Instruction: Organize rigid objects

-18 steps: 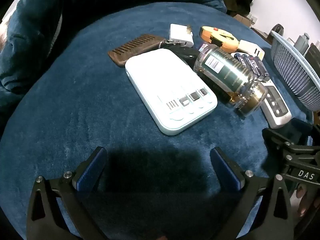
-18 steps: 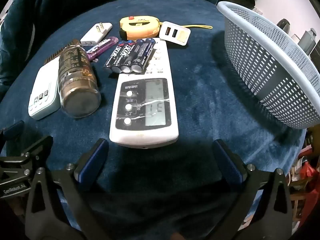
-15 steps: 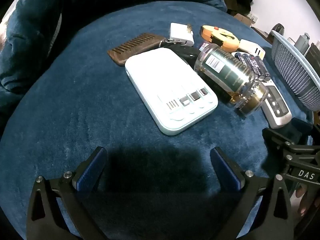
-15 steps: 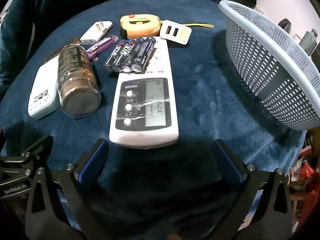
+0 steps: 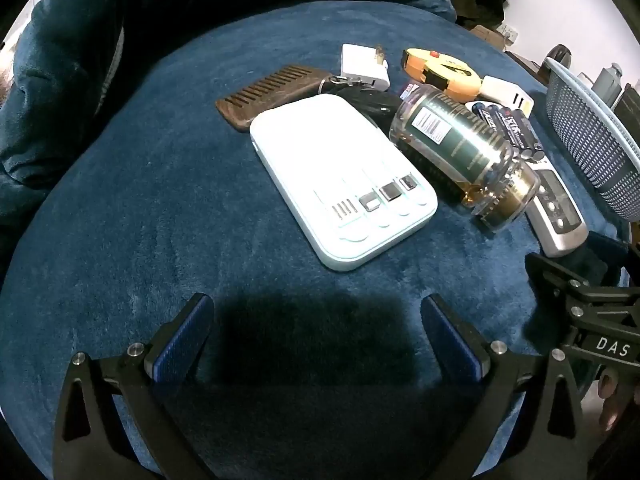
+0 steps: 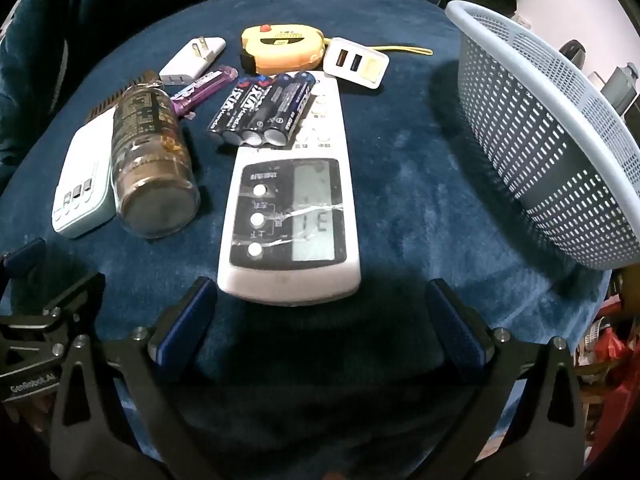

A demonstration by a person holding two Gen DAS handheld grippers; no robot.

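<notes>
Remote control [image 6: 290,208], batteries [image 6: 260,110], jar [image 6: 152,168], power bank [image 5: 340,176], comb [image 5: 268,94], tape measure [image 6: 282,50] and chargers lie clustered on the blue-covered table [image 5: 140,220] beside the basket [image 6: 552,128], both the left gripper [image 5: 316,332] and right gripper [image 6: 320,316] with fingers wide apart, empty.

Overall light: we see a dim room, the blue surface [image 5: 120,208] lit from above and in front.
Glare: we note the pale power bank [image 5: 340,176] washed out, and bright streaks on the jar [image 5: 460,148].
Shadows: we find a dark patch in the lower middle of both views, between the fingers of each tool.
Distortion: we see strong fisheye bending and black corners.
Sharpness: we read the battery [image 6: 260,108] print clearly; upper right background overexposed.
</notes>
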